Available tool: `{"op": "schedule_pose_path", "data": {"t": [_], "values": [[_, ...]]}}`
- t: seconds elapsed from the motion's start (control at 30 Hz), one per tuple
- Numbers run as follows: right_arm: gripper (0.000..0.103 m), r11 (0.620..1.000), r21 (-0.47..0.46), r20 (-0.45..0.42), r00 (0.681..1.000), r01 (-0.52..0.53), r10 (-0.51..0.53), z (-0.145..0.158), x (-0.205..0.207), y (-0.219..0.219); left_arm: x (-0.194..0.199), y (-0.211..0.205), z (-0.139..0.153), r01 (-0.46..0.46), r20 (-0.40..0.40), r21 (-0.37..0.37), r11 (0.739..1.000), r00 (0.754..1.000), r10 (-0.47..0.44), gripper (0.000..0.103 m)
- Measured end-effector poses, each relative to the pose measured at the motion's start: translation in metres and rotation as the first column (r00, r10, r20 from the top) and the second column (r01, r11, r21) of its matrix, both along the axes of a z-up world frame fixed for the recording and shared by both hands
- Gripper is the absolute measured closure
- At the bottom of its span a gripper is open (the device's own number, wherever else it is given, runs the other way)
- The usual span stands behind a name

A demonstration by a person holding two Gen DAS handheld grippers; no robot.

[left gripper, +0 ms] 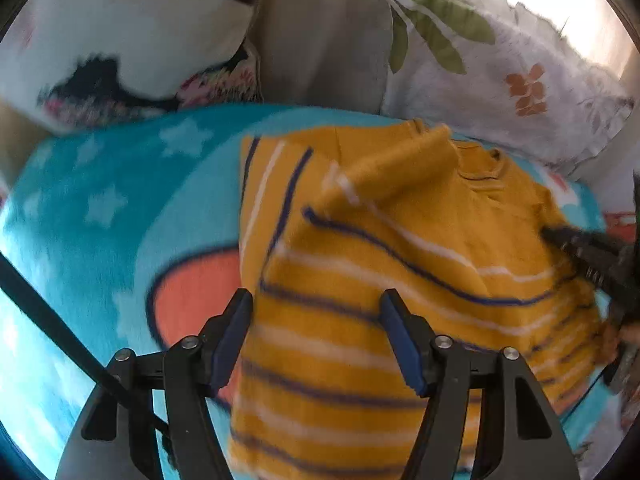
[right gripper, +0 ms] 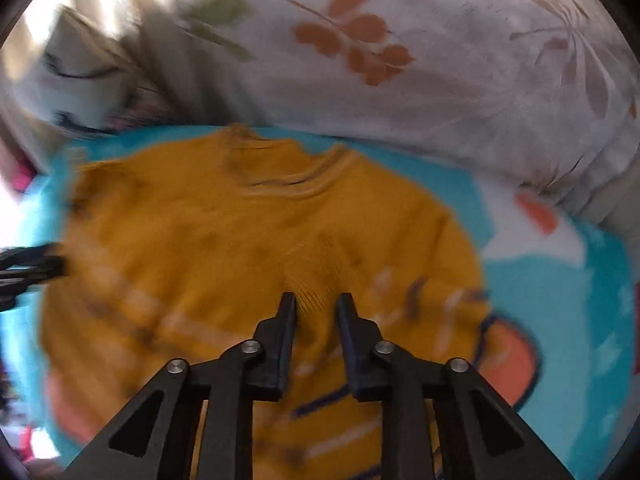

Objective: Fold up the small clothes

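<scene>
A mustard-yellow knit sweater (left gripper: 400, 240) with white and navy stripes lies on a turquoise blanket (left gripper: 120, 200), one sleeve (left gripper: 392, 168) folded across its chest. My left gripper (left gripper: 316, 300) hangs open over the sweater's lower left part, its blue pads wide apart and the knit below them. My right gripper (right gripper: 316, 300) stands just over the sweater (right gripper: 240, 232) below the collar (right gripper: 288, 160). Its jaws are only narrowly apart, with a ribbed ridge of knit at the tips; blur hides any contact. The right gripper (left gripper: 588, 256) also shows at the garment's right edge.
A white pillow with orange leaves (right gripper: 400, 60) lies behind the sweater. A dark-patterned white cushion (left gripper: 120, 40) and a beige backrest (left gripper: 320, 40) stand at the back. The blanket has stars and an orange shape (left gripper: 192, 300). A black strap (left gripper: 60, 320) crosses the lower left.
</scene>
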State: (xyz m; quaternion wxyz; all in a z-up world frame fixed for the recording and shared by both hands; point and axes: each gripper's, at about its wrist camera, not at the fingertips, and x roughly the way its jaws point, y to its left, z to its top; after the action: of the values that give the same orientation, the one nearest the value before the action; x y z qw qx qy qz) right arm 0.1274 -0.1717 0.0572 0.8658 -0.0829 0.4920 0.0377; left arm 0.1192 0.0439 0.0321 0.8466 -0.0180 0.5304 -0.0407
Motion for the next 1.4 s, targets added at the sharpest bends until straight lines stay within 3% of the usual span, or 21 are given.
{"op": "schedule_pose_path", "data": {"t": [0.07,0.17,0.27,0.33,0.43,0.5,0.6,0.67,0.7,0.73,0.83,0.93,1.0,1.07,1.17,1.27,1.33,1.4], "values": [[0.082,0.998,-0.037,0.016,0.998,0.055,-0.054,0.002,0.012,-0.011,0.020,0.000,-0.008,-0.008,-0.011,0.039,0.999,1.000,0.008,0.037],[0.081,0.976,-0.093,0.027,0.980,0.198,-0.196,0.006,0.023,-0.043,0.041,0.012,-0.018,-0.064,-0.067,-0.032,0.997,0.996,0.062,0.032],[0.079,0.954,0.042,-0.010,0.955,0.295,-0.295,0.019,0.012,-0.084,0.052,0.024,-0.019,-0.117,-0.099,-0.114,0.987,0.989,0.106,0.032],[0.076,0.953,0.157,-0.011,0.965,0.261,-0.262,0.036,-0.011,-0.094,0.055,0.031,-0.018,-0.130,-0.107,-0.151,0.980,0.988,0.115,0.032],[0.057,0.953,0.257,-0.001,0.987,0.158,-0.163,0.052,-0.062,-0.091,0.051,0.035,-0.013,-0.135,-0.107,-0.181,0.974,0.987,0.117,0.032],[0.044,0.951,0.294,-0.005,0.994,0.101,-0.105,0.052,-0.095,-0.082,0.046,0.034,-0.009,-0.134,-0.101,-0.188,0.973,0.988,0.116,0.032],[0.039,0.957,0.286,-0.043,0.998,0.054,-0.044,0.034,-0.137,-0.066,0.035,0.035,-0.002,-0.131,-0.091,-0.201,0.971,0.989,0.115,0.032],[0.039,0.979,0.200,-0.084,0.996,0.047,-0.031,0.014,-0.153,-0.057,0.024,0.035,0.004,-0.126,-0.078,-0.212,0.969,0.991,0.112,0.032],[0.069,0.977,0.205,-0.137,0.990,0.055,-0.027,0.001,-0.157,-0.058,0.019,0.035,0.007,-0.124,-0.073,-0.214,0.969,0.991,0.111,0.032],[0.094,0.960,0.267,-0.189,0.982,0.080,-0.029,-0.009,-0.156,-0.064,0.013,0.035,0.011,-0.122,-0.070,-0.210,0.970,0.992,0.109,0.032],[0.093,0.910,0.391,-0.138,0.986,0.141,-0.093,0.013,-0.160,-0.090,-0.011,0.033,0.026,-0.092,-0.023,-0.188,0.978,0.996,0.089,0.032],[0.094,0.881,0.420,-0.134,0.975,0.218,-0.177,0.018,-0.157,-0.118,-0.031,0.027,0.031,-0.059,0.015,-0.152,0.987,0.998,0.062,0.032],[0.091,0.880,0.377,-0.198,0.953,0.290,-0.229,0.003,-0.147,-0.130,-0.039,0.021,0.027,-0.034,0.005,-0.129,0.991,0.999,0.035,0.032],[0.080,0.902,0.287,-0.192,0.942,0.323,-0.276,0.002,-0.149,-0.129,-0.045,0.018,0.026,-0.025,-0.002,-0.116,0.993,1.000,0.025,0.032],[0.078,0.930,0.219,-0.037,0.955,0.296,-0.295,0.036,-0.162,-0.113,-0.052,0.010,0.035,0.006,0.031,-0.112,0.994,1.000,-0.003,0.032],[0.078,0.961,0.191,0.109,0.969,0.200,-0.223,0.068,-0.161,-0.077,-0.044,-0.005,0.043,0.080,0.082,-0.107,0.991,0.994,-0.072,0.032],[0.079,0.964,0.247,0.085,0.989,0.101,-0.125,0.067,-0.139,-0.052,-0.026,-0.017,0.038,0.118,0.083,-0.113,0.987,0.991,-0.109,0.032],[0.079,0.966,0.257,0.021,0.999,0.035,-0.042,0.046,-0.114,-0.028,-0.004,-0.023,0.026,0.126,0.069,-0.119,0.985,0.991,-0.118,0.032]]}}
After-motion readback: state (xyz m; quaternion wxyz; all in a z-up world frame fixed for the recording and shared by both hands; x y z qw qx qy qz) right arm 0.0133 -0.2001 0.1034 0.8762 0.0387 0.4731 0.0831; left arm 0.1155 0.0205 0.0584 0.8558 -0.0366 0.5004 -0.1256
